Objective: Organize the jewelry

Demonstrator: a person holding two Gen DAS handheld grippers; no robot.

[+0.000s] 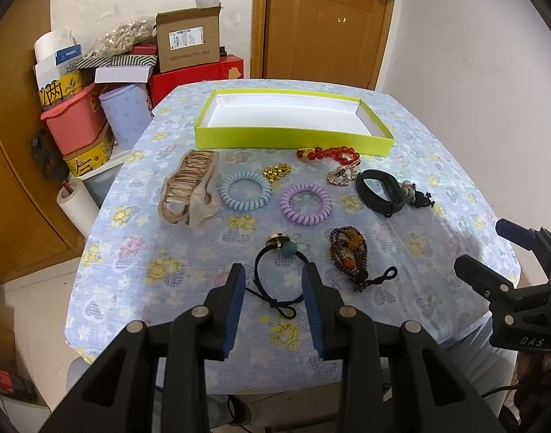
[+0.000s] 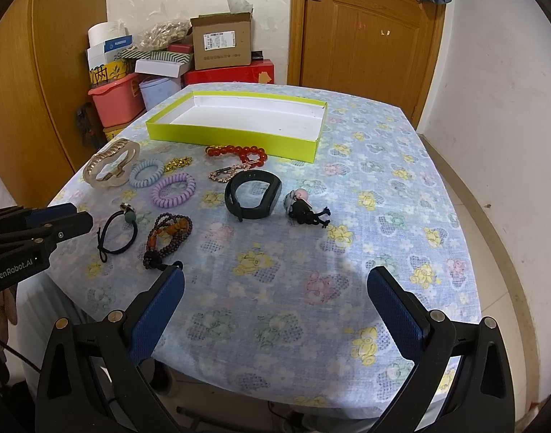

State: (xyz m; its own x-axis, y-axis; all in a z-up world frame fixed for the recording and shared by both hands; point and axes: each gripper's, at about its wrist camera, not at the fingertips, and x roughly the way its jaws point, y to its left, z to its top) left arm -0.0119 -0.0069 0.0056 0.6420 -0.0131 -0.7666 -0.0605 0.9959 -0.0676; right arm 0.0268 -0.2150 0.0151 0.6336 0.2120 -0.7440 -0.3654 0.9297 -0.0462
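A shallow lime-green box [image 1: 293, 138] [image 2: 232, 139] stands empty at the table's far side. In front of it lie a beige hair claw [image 1: 189, 187], blue [image 1: 225, 191] and purple [image 1: 286, 204] spiral hair ties, a red bead bracelet [image 1: 329, 153], a black wristband [image 1: 394, 192] [image 2: 254, 214] and a brown bead bracelet [image 1: 347, 256] [image 2: 167, 234]. My left gripper [image 1: 273, 269] [image 2: 59, 220] hovers open over a black hair tie [image 1: 288, 249] [image 2: 130, 216]. My right gripper [image 2: 275, 270] [image 1: 492, 252] stands wide open above bare cloth at the near edge.
A gold chain [image 1: 275, 172], a rhinestone piece [image 1: 342, 175] and a small figure charm [image 2: 304, 209] also lie on the flowered tablecloth [image 2: 383, 180]. Boxes and a pink bin [image 1: 77, 119] are stacked beyond the table's left; a wooden door [image 2: 365, 36] stands behind.
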